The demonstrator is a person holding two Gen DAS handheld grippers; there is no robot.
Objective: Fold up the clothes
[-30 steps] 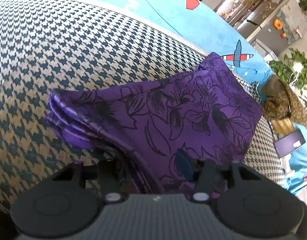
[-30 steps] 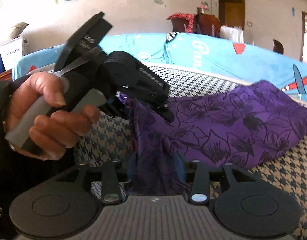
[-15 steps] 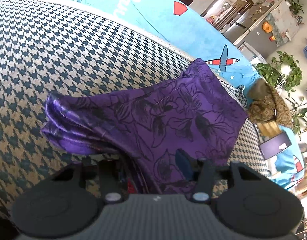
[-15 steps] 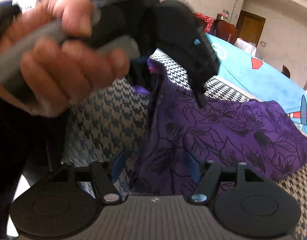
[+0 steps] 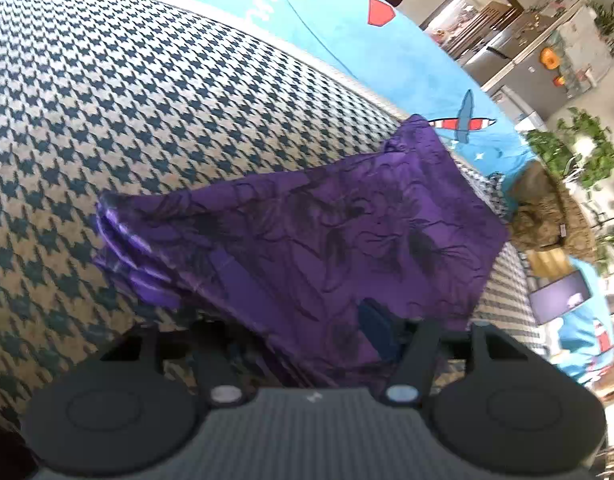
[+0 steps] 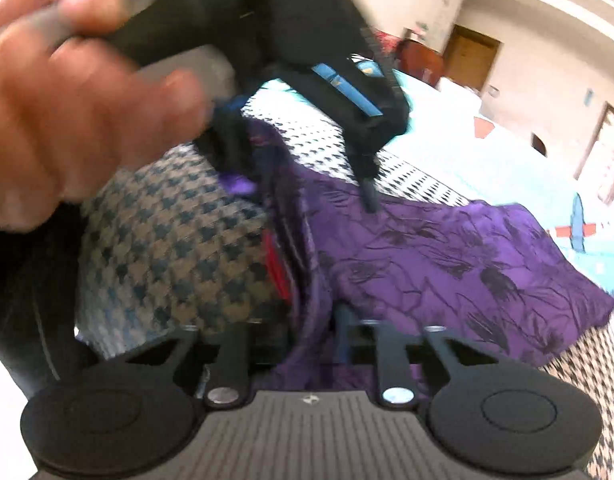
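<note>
Houndstooth cover (image 5: pixel 155 92) unchanged; left gripper (image 5: pixel 303 336) opening around purple cloth (image 5: pixel 347 220), right gripper (image 6: pixel 311 320) newly closing, seemingly pinching it.

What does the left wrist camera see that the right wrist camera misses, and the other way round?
Only the left wrist view shows green houseplants and a fridge. Only the right wrist view shows a hand holding the left gripper, plus a brown door. Both show the purple floral garment on the houndstooth cover with the blue sheet beyond.
</note>
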